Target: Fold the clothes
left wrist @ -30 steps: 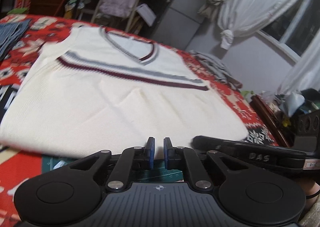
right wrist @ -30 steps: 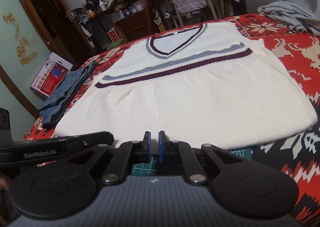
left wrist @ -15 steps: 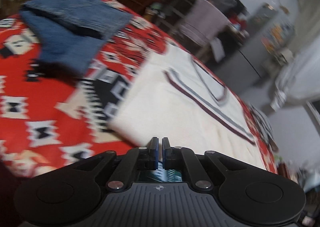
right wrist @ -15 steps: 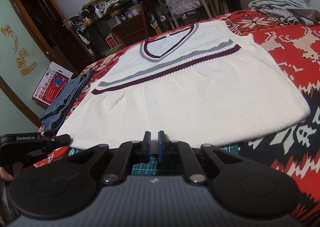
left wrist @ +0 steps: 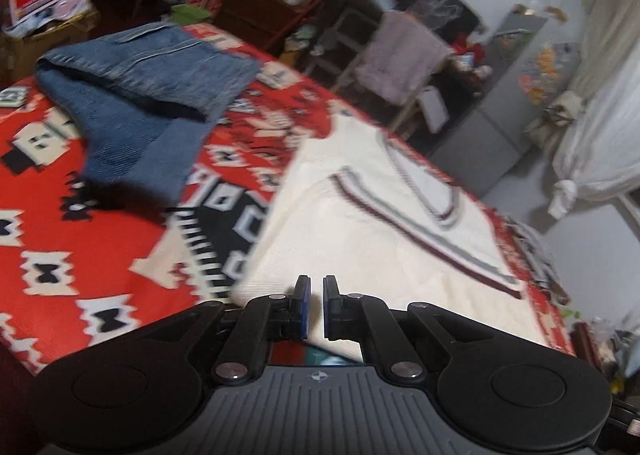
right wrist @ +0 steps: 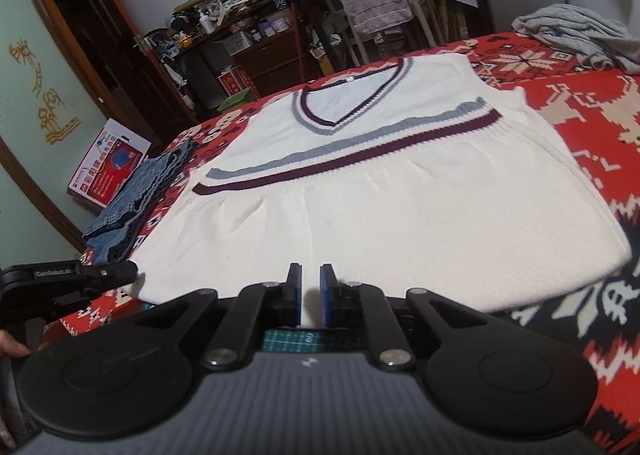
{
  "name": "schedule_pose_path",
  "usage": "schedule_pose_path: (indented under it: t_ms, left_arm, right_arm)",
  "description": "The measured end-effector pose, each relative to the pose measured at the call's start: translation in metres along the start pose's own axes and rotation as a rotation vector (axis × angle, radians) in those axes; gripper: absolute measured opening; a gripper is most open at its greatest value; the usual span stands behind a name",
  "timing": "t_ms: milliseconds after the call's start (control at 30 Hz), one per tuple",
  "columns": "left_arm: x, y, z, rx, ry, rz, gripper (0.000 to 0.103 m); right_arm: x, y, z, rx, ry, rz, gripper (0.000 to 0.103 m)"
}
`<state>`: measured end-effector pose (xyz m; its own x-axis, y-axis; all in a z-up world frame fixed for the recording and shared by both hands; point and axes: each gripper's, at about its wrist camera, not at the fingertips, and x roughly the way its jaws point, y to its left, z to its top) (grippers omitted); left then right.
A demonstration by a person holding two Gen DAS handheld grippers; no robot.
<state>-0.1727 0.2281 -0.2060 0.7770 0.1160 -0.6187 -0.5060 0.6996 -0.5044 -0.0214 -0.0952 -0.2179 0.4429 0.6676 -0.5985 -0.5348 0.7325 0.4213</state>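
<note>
— Where is the garment you are to fold?

— Your cream knitted sleeveless vest with grey and maroon bands across the chest and round the V-neck [right wrist: 372, 211] lies flat and spread out, front up, on the red blanket with white and black patterns [right wrist: 592, 127]. Its hem is the edge nearest you; the neck points away.

— And your two tools?

— Your right gripper [right wrist: 310, 295] sits just over the middle of that hem. Its blue-padded fingers [right wrist: 326, 297] stand a narrow slot apart, with nothing between them. Your left gripper [left wrist: 312, 307] is at the vest's near left corner, its blue pads likewise parted by a thin gap and holding no cloth. From the right wrist view you can see its black body [right wrist: 76, 279] beside that same corner.

— Anything else on the blanket?

— A folded blue denim piece [left wrist: 136, 95] lies to your left, apart from the vest. A crumpled grey garment [right wrist: 580, 35] lies at the far right corner. Under the hem a strip of green gridded cutting mat [right wrist: 312, 339] shows.

— Is the left view clear?

— It is blurred, so fine detail there is hard to tell.
</note>
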Motion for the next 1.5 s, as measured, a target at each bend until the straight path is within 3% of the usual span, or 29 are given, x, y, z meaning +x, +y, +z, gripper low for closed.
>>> schedule_pose_path:
  t_ms: [133, 233, 433, 633, 700, 833, 933, 1100, 1200, 1500]
  left_arm:
    - [-0.007, 0.023, -0.003, -0.091, -0.004, 0.024, 0.003]
    - [-0.011, 0.018, -0.004, -0.059, -0.005, 0.042, 0.002]
    - [-0.014, -0.023, -0.008, 0.157, -0.036, 0.051, 0.004]
    - [0.007, -0.075, -0.026, 0.362, 0.022, -0.117, 0.005]
    - [0.017, -0.089, -0.033, 0.419, 0.052, -0.145, 0.005]
    - [0.029, -0.108, -0.05, 0.551, 0.115, -0.142, 0.005]
    - [0.028, -0.112, -0.058, 0.618, 0.108, -0.122, 0.004]
    - [0.028, -0.106, -0.052, 0.587, 0.1, -0.118, 0.004]
    - [0.028, -0.102, -0.044, 0.56, 0.085, -0.104, 0.005]
    - [0.043, -0.087, -0.021, 0.48, 0.072, -0.069, 0.007]
  right_arm:
    - [-0.002, -0.008, -0.002, 0.023, 0.004, -0.029, 0.011]
    - [-0.007, -0.014, -0.005, 0.023, 0.009, -0.053, 0.011]
    - [-0.01, 0.001, -0.002, -0.041, -0.001, -0.048, 0.011]
    - [0.015, 0.037, -0.008, -0.191, 0.056, -0.006, 0.01]
    - [0.021, 0.053, -0.013, -0.29, 0.064, -0.033, 0.01]
    - [0.023, 0.079, -0.025, -0.479, 0.069, -0.057, 0.01]
    - [0.022, 0.09, -0.03, -0.544, 0.06, -0.068, 0.008]
    - [0.031, 0.093, -0.028, -0.584, 0.068, -0.075, 0.008]
    - [0.029, 0.089, -0.023, -0.547, 0.058, -0.064, 0.008]
    - [0.028, 0.056, -0.006, -0.465, 0.016, -0.166, 0.01]
